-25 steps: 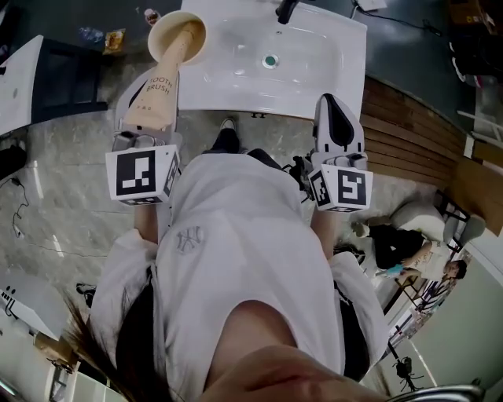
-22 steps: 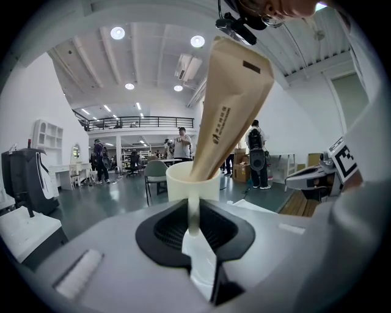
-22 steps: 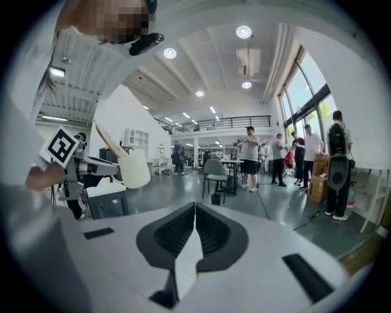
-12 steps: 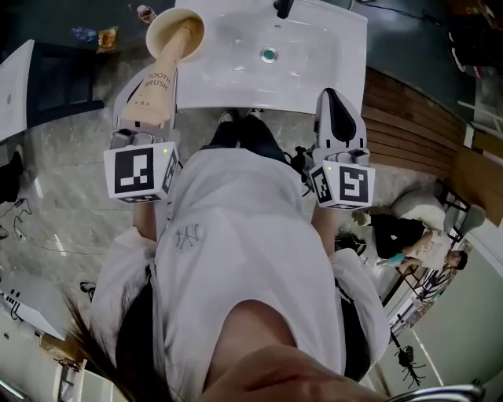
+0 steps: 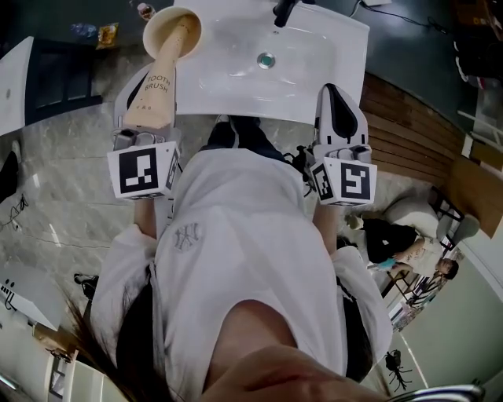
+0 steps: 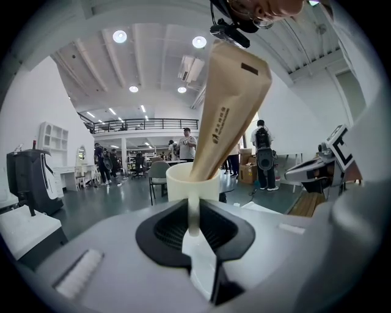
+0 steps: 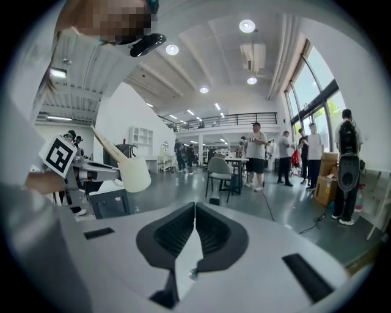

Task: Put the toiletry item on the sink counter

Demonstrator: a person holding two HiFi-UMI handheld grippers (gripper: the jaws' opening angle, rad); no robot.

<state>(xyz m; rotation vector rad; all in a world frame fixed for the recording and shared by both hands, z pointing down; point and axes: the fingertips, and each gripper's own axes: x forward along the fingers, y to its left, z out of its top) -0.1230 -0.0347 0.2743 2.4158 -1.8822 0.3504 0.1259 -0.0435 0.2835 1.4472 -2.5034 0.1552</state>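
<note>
A cream cup holds a tall tan pouch printed "tooth brush". The cup hangs in the air at the left edge of the white sink counter. My left gripper is shut on the cup's thin white handle, with the cup and pouch rising just past the jaws. Its marker cube shows near the person's waist. My right gripper points at the counter's front right edge, its jaws shut with nothing between them.
A black faucet and a round drain mark the basin. A wooden floor strip runs to the right. A white table stands at the left. Seated people are at lower right. Small packets lie on the floor.
Both grippers have edged forward toward the sink, the left one carrying the cup and pouch with it. The jaws of both stand as before.
</note>
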